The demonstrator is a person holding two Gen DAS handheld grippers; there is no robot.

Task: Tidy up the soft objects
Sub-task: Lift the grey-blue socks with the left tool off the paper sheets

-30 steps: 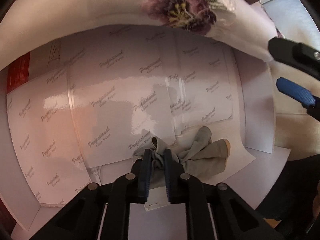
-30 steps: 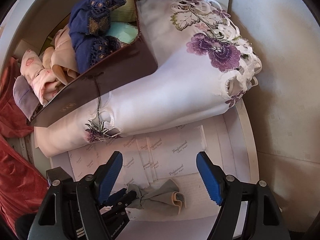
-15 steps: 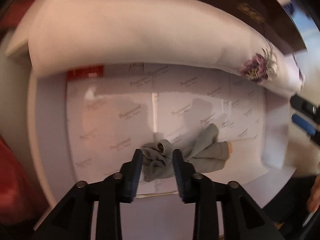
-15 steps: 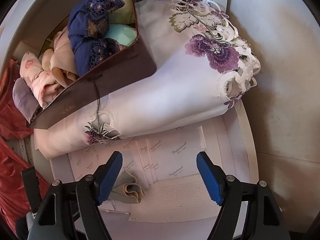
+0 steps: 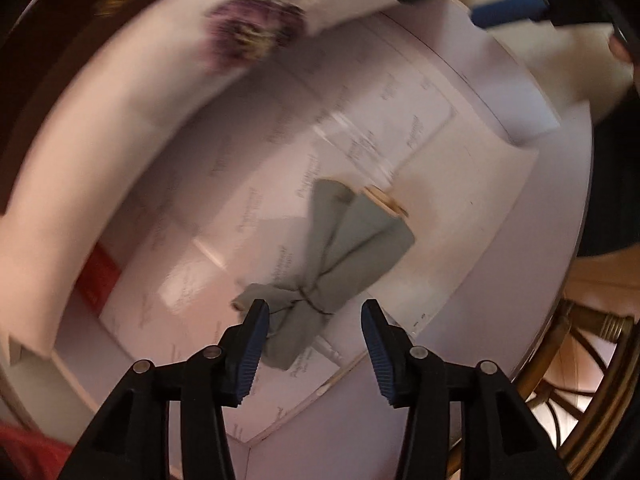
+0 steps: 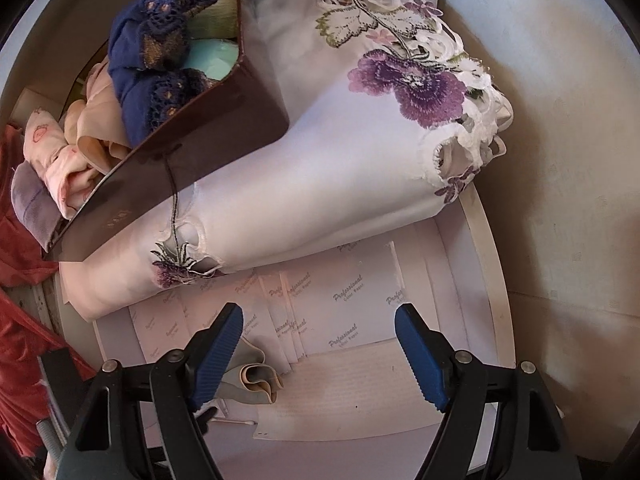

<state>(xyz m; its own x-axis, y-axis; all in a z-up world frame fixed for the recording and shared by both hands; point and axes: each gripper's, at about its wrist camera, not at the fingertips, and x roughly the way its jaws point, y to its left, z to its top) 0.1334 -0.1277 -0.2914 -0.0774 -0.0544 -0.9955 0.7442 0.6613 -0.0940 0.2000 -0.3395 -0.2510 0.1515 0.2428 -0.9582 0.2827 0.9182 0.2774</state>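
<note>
We find the left gripper [image 5: 311,334] spread wide and empty above the grey sock bundle [image 5: 338,256], which lies loose on the white printed paper sheets [image 5: 240,216]. The right gripper [image 6: 319,356] is likewise spread, holding nothing. Only the right wrist view shows the dark brown box [image 6: 208,136], filled with a navy lace garment [image 6: 148,64] and pink cloths [image 6: 60,160], resting on the folded embroidered cloth [image 6: 340,152]. There, the sock bundle [image 6: 252,380] shows only partly behind the left finger.
</note>
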